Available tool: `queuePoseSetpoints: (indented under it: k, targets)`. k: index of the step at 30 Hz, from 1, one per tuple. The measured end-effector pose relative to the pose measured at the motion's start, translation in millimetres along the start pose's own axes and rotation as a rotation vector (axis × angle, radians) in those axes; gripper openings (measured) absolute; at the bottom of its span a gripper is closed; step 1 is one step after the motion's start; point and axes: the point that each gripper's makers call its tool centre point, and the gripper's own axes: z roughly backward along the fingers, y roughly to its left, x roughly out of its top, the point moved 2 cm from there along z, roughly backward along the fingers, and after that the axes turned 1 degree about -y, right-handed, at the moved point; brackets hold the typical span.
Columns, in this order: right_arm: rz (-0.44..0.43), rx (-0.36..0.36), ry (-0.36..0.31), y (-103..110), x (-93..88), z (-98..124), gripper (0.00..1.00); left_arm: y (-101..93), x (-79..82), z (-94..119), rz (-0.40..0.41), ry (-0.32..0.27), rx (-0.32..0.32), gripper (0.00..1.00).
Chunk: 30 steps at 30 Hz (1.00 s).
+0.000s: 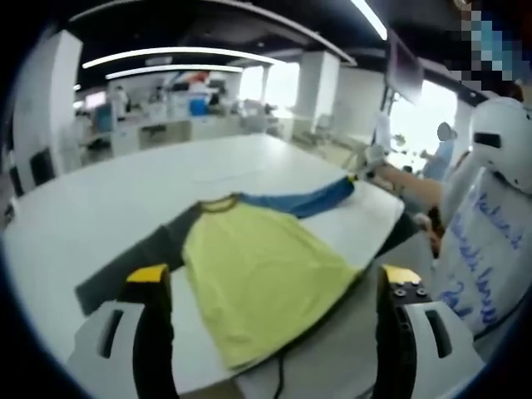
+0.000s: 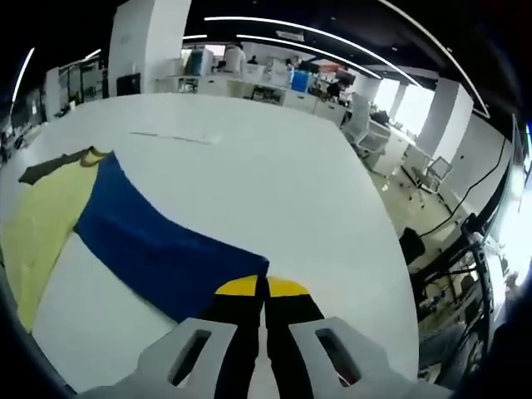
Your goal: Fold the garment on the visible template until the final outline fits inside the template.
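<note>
White table [image 1: 100, 208] with yellow shirt [image 1: 258, 274]; right hand-held gripper [image 2: 266, 287] clamped on its blue sleeve [image 2: 158, 241], left hand-held gripper [image 1: 274, 278] wide apart, empty.

Yellow shirt [image 1: 262, 274] flat on white table [image 1: 125, 199].

Yellow garment [image 1: 262, 274] with one blue sleeve [image 2: 158, 241], one dark grey sleeve [image 1: 137, 258]; white table [image 1: 108, 208]; yellow-tipped black tools.

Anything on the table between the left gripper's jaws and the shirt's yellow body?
Nothing loose. In the left gripper view the left gripper is open, and the shirt's yellow body lies right between its jaws, with the white table bare around it.
</note>
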Motion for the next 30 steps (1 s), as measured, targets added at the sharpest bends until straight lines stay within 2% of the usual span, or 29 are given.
queuePoseSetpoints:
  k: [13,30]
  targets:
    - [0.052,0.002,-0.038,3,33.0,16,0.01,3.3,-2.3,6,-0.004,-0.017,0.007,0.98]
    - [0.157,0.028,-0.108,40,82.9,42,0.01,9.3,0.9,16,-0.015,-0.065,-0.011,0.99]
